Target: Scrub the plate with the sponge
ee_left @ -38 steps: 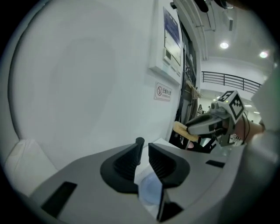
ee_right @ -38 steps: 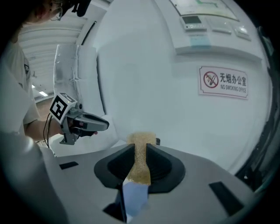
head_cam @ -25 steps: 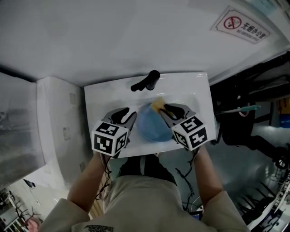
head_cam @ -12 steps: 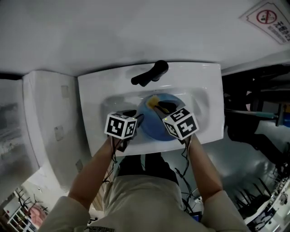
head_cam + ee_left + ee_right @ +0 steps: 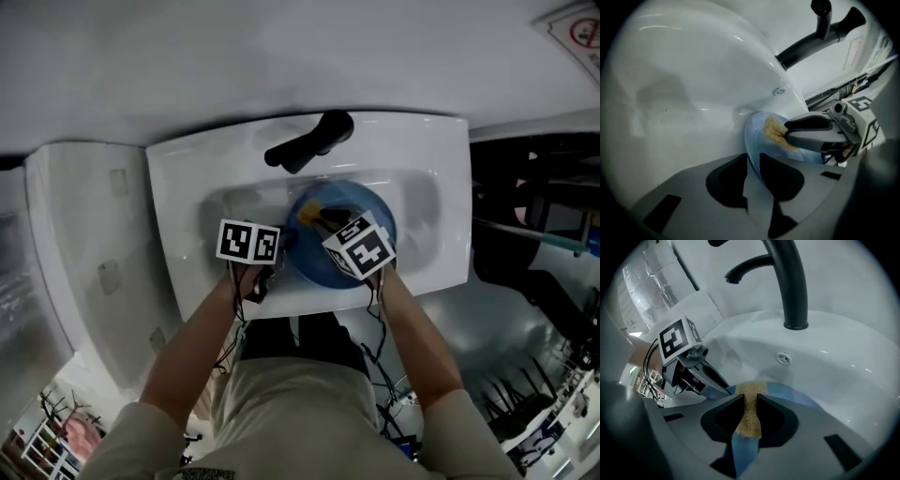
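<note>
Left gripper [image 5: 752, 165] jaws just closing, clamping plate [image 5: 322, 270] rim; right gripper [image 5: 750, 398] clenching sponge [image 5: 774, 131] against plate. Scrubbing seemingly only starting, most remaining.

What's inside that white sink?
A blue plate, its rim between the left tongs, which have just been closing. The right tongs hold a yellow sponge on it. The plate covers the basin floor, so anything beneath it cannot be seen.
</note>
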Tool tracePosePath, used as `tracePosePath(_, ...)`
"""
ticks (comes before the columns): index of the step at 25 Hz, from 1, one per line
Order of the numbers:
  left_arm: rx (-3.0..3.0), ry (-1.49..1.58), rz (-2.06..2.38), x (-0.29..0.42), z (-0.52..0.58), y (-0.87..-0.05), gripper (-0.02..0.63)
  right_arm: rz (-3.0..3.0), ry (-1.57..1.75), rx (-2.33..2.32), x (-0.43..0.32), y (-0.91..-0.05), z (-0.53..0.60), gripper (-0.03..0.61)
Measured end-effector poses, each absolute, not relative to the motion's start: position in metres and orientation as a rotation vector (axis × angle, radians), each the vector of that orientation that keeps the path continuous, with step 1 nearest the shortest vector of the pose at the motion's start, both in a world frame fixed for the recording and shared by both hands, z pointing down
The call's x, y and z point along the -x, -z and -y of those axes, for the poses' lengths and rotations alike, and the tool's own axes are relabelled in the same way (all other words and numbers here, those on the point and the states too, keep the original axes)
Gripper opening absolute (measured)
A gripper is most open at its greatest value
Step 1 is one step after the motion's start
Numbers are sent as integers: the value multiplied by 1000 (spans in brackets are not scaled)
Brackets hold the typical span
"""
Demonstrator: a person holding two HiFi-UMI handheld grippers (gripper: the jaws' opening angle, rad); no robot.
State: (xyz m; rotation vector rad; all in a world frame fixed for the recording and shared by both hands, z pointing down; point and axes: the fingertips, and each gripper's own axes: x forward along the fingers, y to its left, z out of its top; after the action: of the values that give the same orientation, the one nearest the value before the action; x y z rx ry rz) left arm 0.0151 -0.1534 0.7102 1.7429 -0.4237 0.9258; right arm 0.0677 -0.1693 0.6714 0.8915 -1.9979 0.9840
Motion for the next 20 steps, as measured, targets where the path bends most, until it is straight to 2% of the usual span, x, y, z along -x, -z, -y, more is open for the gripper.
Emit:
tracePosePath(11,-1702,-924,528,-9,165,-715,44,1935,-828,-730,-48,-717,172,89)
tracePosePath(20,-1689,-901,582,-1,179,-716,25,1755,-640,-761,-103,-736,191,83)
